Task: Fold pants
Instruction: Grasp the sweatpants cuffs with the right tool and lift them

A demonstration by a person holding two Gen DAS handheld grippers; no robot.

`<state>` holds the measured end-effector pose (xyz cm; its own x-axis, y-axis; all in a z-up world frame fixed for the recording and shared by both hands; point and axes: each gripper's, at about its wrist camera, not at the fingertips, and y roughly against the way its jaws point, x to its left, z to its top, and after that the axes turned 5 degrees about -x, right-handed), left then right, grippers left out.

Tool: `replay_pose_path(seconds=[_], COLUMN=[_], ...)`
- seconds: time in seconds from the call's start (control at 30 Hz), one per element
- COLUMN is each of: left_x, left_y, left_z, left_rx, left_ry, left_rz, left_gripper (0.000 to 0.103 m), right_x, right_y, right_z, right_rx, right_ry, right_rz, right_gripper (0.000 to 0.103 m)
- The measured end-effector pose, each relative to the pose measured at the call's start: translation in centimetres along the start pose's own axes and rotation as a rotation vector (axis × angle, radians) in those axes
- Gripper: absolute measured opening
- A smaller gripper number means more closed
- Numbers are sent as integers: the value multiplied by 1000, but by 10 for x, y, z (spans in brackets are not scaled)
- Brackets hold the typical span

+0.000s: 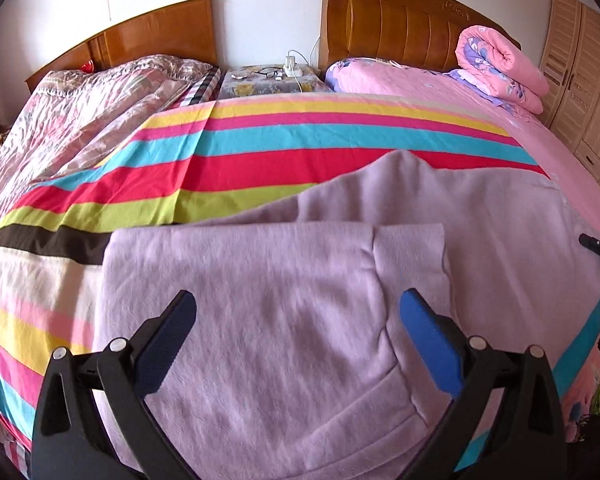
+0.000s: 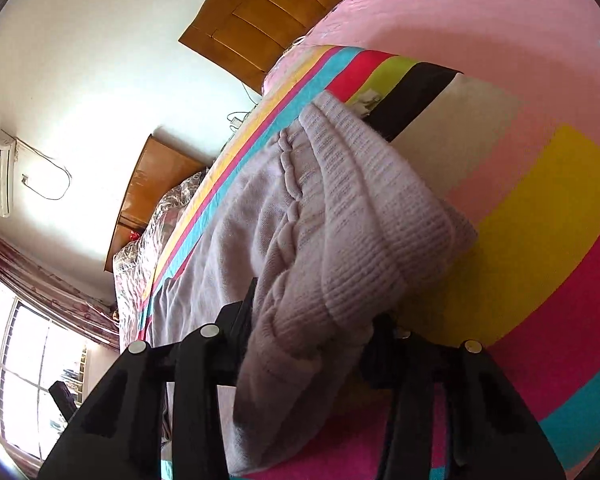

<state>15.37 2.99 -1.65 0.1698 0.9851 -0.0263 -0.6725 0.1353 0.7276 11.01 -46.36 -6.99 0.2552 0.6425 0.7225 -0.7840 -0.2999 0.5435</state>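
Lilac knit pants [image 1: 480, 220] lie spread across the striped blanket [image 1: 260, 160] on the bed, one layer folded over the near part. My left gripper [image 1: 298, 300] hovers just above that near layer, its blue-padded fingers [image 1: 428, 344] wide apart and open, nothing between them. In the right wrist view the ribbed waistband [image 2: 360, 220] of the pants [image 2: 228, 248] bunches up between the black jaws of my right gripper [image 2: 316, 308], which is shut on it. The fabric hides the right gripper's pads.
Two beds with wooden headboards [image 1: 400, 20] stand side by side, a small cluttered nightstand [image 1: 272, 80] between them. A rolled pink quilt [image 1: 500, 64] lies at the far right and a wardrobe [image 1: 580, 80] beyond it. A window [image 2: 28, 360] shows in the right wrist view.
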Motion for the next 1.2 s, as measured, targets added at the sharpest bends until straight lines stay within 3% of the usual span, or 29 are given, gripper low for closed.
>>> replay_pose_path(seconds=[0.1, 0.17, 0.3, 0.4, 0.53, 0.67, 0.77, 0.83, 0.9, 0.93, 0.97, 1.03, 1.2], left_x=[-19, -24, -21, -18, 20, 84, 127, 148, 163, 168, 170, 174, 167], left_y=[-26, -28, -31, -22, 27, 66, 84, 94, 102, 104, 106, 110, 102], left_z=[-20, -28, -28, -25, -21, -33, -55, -72, -89, -95, -100, -111, -110], left_rx=[71, 16, 33, 27, -127, -206, -210, -206, -201, -196, -193, -194, -190], left_ry=[-74, -88, -91, -104, -13, 156, 281, 339, 371, 381, 389, 413, 516], left_rz=[-22, -5, -32, -53, -59, 17, 42, 41, 27, 14, -5, -72, -356], left_gripper=[102, 102, 102, 101, 101, 101, 101, 101, 101, 101, 101, 101, 101], right_x=[-3, -10, -8, 56, 189, 306, 356, 363, 345, 334, 328, 329, 327], right_y=[2, 4, 16, 31, 33, 3, -36, -69, -97, -104, -102, -98, -94], right_z=[-1, -2, -5, -8, -43, -135, -228, -296, -361, -383, -391, -382, -380], right_rx=[-27, -57, -139, -216, -233, -176, -59, 62, 167, 151, 76, 72, 28], right_ry=[-18, -44, -115, 118, 623, 1085, 1381, 1579, 1787, 1870, 1908, 1866, 1847], right_rz=[4, 30, 59, 23, 2, 58, 124, 144, 97, 52, 37, 43, 30], right_gripper=[41, 37, 32, 31, 31, 31, 31, 29, 23, 23, 24, 24, 26])
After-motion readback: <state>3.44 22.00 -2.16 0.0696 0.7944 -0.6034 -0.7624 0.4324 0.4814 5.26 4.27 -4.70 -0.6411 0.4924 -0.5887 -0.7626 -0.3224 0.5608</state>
